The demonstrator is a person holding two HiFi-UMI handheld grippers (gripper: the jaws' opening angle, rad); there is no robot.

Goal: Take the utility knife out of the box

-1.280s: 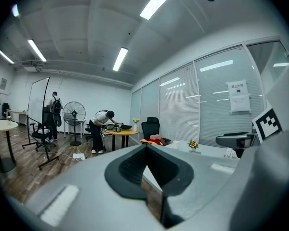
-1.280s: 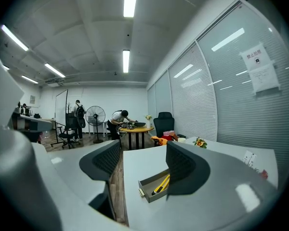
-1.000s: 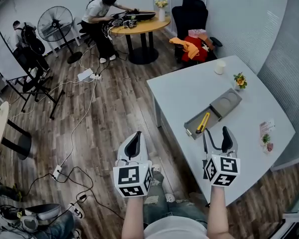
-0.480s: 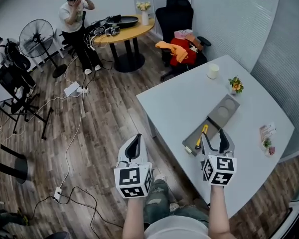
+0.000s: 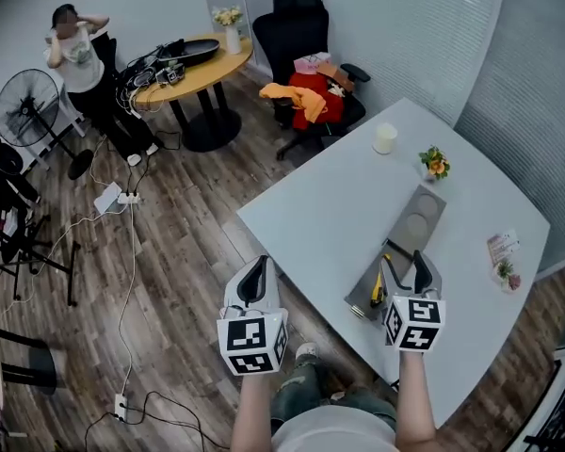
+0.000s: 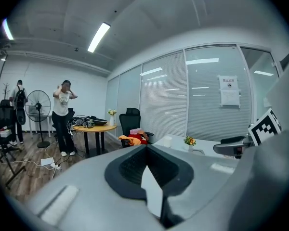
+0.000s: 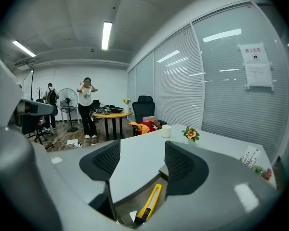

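Note:
A long grey box (image 5: 407, 236) lies open on the pale table (image 5: 330, 205). The yellow utility knife (image 5: 378, 288) rests in its near end. My right gripper (image 5: 404, 273) hovers open just above that end, jaws to either side of the knife. In the right gripper view the knife (image 7: 150, 203) lies low between the two dark pads (image 7: 102, 160), inside the box (image 7: 127, 203), untouched by the right gripper (image 7: 142, 170). My left gripper (image 5: 252, 282) is held shut over the wooden floor, off the table's left edge. The left gripper (image 6: 147, 170) holds nothing.
On the table's far side stand a white cup (image 5: 385, 137) and a small flower pot (image 5: 434, 163); a card (image 5: 501, 250) lies at the right. A black chair with red and orange clothes (image 5: 311, 92), a round table (image 5: 193, 64), a person (image 5: 75, 50) and floor cables (image 5: 122, 252) lie beyond.
I have moved closer to the table. The right gripper has gone forward from the table's front edge to above the box's near end and the knife. The left gripper stays shut.

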